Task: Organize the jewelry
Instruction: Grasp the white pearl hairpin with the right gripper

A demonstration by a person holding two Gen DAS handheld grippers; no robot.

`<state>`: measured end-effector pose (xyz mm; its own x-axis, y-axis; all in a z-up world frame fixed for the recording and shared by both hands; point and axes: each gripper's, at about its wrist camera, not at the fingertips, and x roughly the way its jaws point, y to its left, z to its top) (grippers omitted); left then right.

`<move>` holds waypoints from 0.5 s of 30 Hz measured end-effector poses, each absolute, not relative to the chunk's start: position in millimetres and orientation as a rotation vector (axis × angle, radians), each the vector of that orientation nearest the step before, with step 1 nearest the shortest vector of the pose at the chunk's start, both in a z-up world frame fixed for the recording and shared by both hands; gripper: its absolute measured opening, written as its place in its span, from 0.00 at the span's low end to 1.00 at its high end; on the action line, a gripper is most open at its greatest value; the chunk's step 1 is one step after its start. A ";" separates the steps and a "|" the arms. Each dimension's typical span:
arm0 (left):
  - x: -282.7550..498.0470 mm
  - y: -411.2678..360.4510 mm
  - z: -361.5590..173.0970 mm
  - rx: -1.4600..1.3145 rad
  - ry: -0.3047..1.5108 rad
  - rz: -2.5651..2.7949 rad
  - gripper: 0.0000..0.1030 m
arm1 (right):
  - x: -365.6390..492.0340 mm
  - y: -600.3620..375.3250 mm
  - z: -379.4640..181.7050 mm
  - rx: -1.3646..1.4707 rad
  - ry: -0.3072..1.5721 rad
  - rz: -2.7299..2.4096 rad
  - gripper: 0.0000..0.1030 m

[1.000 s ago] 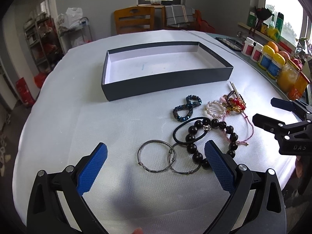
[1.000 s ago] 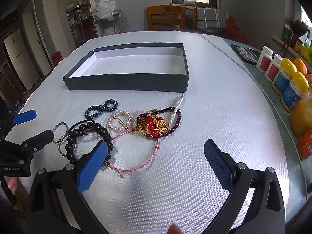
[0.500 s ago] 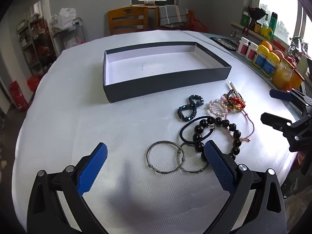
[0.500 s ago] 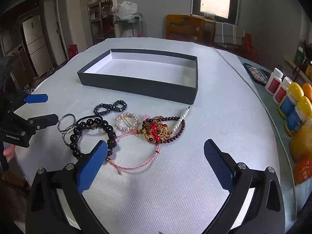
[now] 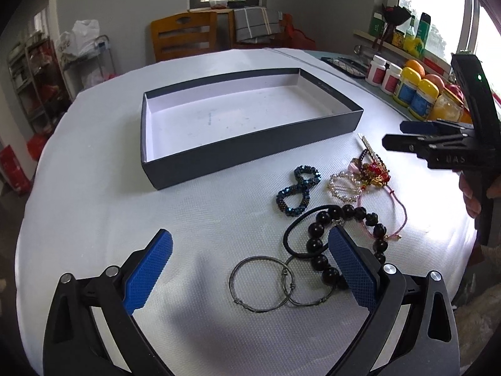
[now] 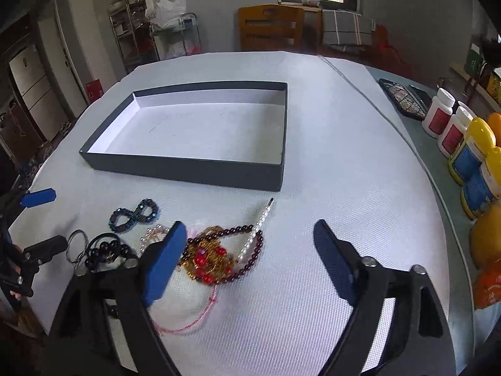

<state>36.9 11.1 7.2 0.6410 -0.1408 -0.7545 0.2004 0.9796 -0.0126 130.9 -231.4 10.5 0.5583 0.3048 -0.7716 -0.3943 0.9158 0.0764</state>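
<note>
Nearest the left wrist camera, the left gripper (image 5: 250,269) is hovering over the white tablecloth (image 5: 94,206) with its blue-padded fingers spread wide and nothing between them. Just ahead of it two thin metal bangles (image 5: 269,282) are lying flat and overlapping, touching a black elastic hair tie (image 5: 289,235) and a black beaded bracelet (image 5: 316,244), whose near beads are sitting just behind the right-hand pad. In the right wrist view, the right gripper (image 6: 247,247) is likewise gaping wide and gripping nothing, its left pad hanging over the pearl brooch (image 6: 153,232), with the red-and-gold ornament (image 6: 209,260) and the dark red bead bracelet (image 6: 247,250) lying just beside that pad, inside the gap. A pink cord bracelet (image 6: 200,316) is trailing toward the camera beneath that pad.

A little farther off, a dark blue beaded figure-eight piece (image 5: 297,194) is resting apart from the cluster, and a pearl hair clip (image 6: 260,228) is pointing toward the box. Beyond all the jewelry, the shallow black box (image 5: 250,144) with a white interior is sitting open, holding no jewelry. Along the table's right edge, bottles with yellow caps (image 6: 476,153) and white bottles (image 6: 438,112) are standing; a wooden chair (image 5: 184,36) is standing behind the table.
</note>
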 end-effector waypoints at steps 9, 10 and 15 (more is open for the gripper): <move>49.4 20.0 -2.4 0.059 0.863 -0.212 0.96 | 160.5 -225.7 -10.7 -0.092 0.939 0.362 0.23; 50.8 20.3 -2.3 0.062 0.862 -0.212 0.96 | 162.4 -225.8 -11.8 -0.086 0.944 0.360 0.22; 55.3 22.3 -1.3 0.057 0.859 -0.208 0.96 | 169.7 -226.4 -20.2 -0.061 0.983 0.342 0.21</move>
<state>55.3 22.3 -1.3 0.6340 -0.1595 -0.7567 0.2050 0.9782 -0.0344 169.7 -226.4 -20.2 0.5058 0.2556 -0.8239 -0.3104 0.9450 0.1027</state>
